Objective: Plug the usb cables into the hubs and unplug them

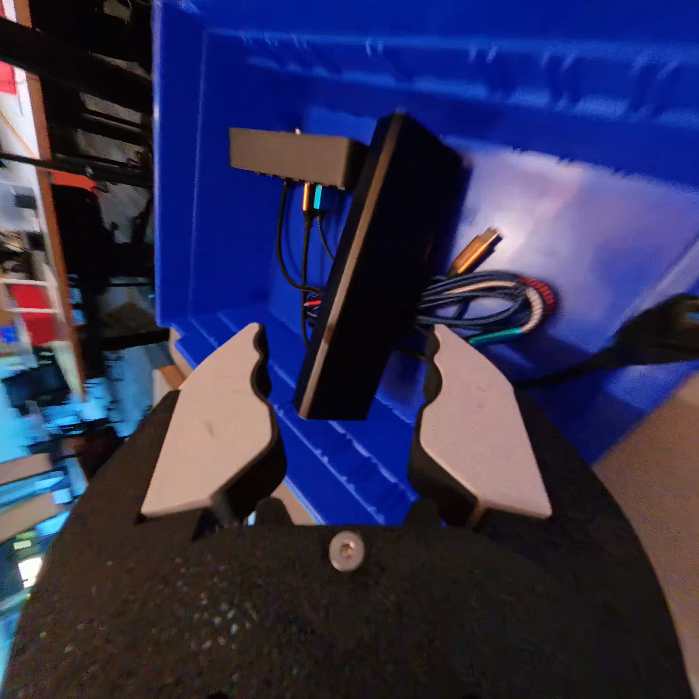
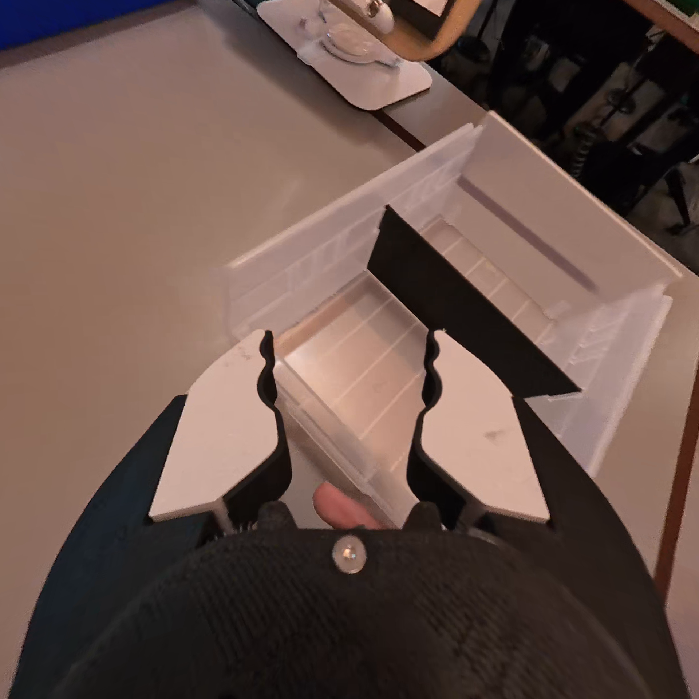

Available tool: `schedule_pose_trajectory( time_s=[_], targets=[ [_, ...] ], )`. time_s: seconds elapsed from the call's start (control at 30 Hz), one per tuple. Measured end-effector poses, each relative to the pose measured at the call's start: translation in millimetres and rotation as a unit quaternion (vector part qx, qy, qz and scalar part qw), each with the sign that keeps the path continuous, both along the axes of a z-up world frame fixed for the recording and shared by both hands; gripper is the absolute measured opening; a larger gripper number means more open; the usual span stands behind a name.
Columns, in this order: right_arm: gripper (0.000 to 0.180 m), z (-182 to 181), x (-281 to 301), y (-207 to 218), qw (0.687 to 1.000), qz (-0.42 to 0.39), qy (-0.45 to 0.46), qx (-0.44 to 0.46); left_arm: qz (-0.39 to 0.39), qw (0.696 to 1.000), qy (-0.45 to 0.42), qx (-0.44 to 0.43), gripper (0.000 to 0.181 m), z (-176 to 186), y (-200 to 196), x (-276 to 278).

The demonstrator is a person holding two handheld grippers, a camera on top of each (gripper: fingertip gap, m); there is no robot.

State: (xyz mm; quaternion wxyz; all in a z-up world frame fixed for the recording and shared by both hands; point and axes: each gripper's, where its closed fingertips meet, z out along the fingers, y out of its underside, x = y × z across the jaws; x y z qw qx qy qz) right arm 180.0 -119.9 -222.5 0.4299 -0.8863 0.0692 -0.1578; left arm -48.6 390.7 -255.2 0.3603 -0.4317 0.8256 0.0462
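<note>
In the left wrist view a long black hub (image 1: 393, 242) stands tilted inside a blue bin (image 1: 234, 227). A grey hub (image 1: 291, 155) lies behind it at the upper left, with an orange and a teal plug (image 1: 312, 196) and thin black cables in its ports. A coiled bundle of braided cables (image 1: 488, 299) lies right of the black hub, with one gold plug (image 1: 476, 249) free. My left gripper (image 1: 346, 331) is open, its fingertips on either side of the black hub's lower part. My right gripper (image 2: 348, 334) is open and empty.
A thick black cable (image 1: 658, 336) enters the blue bin from the right. In the right wrist view a white bin (image 2: 529, 181) with a black divider (image 2: 454, 299) sits on the grey table (image 2: 132, 189). A white blister pack (image 2: 359, 56) lies farther back. A fingertip (image 2: 336, 507) shows below.
</note>
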Motion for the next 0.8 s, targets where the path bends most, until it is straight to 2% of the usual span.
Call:
schedule_pose_trajectory(
  time_s=[0.03,0.13,0.23,0.3,0.33,0.43,0.6,0.73,0.77,0.8],
  targets=[
    [0.076,-1.2,-4.2,2.3,1.0,0.005,0.004,0.008,-0.013,0.999,0.027,0.032,0.083,-7.5,6.6,2.1],
    [0.075,-4.7,-6.4,2.9,1.0,0.008,0.009,0.011,-0.053,0.986,0.088,0.133,0.087,-24.8,21.6,6.5],
    [0.075,-5.9,-0.7,-1.6,1.0,-0.008,0.005,0.01,-0.068,0.975,0.117,0.178,0.084,-41.6,27.2,9.2],
    [0.074,-6.2,-3.7,0.5,1.0,0.002,0.017,0.021,-0.061,0.965,0.122,0.222,0.08,-46.8,35.8,11.7],
    [0.074,-6.4,-3.9,0.9,1.0,0.003,0.019,0.024,-0.06,0.962,0.119,0.237,0.071,-49.0,37.6,13.0],
    [0.074,-7.9,-4.3,1.1,0.999,0.004,0.022,0.024,-0.04,0.959,0.094,0.264,0.063,-45.4,41.2,15.6],
    [0.074,-2.7,-10.9,3.1,0.999,0.018,0.019,0.032,-0.032,0.935,0.053,0.348,0.062,-23.2,42.4,13.3],
    [0.074,-3.5,-13.6,-0.5,0.999,0.023,0.018,0.027,-0.022,0.936,-0.015,0.352,0.062,10.1,29.6,7.5],
    [0.074,-3.2,-14.0,-0.4,0.999,0.023,0.019,0.028,-0.022,0.935,-0.027,0.352,0.067,19.1,26.0,5.7],
    [0.074,-2.0,-14.5,0.6,0.999,0.025,0.02,0.033,-0.022,0.936,-0.042,0.348,0.062,28.7,22.1,4.2]
  ],
)
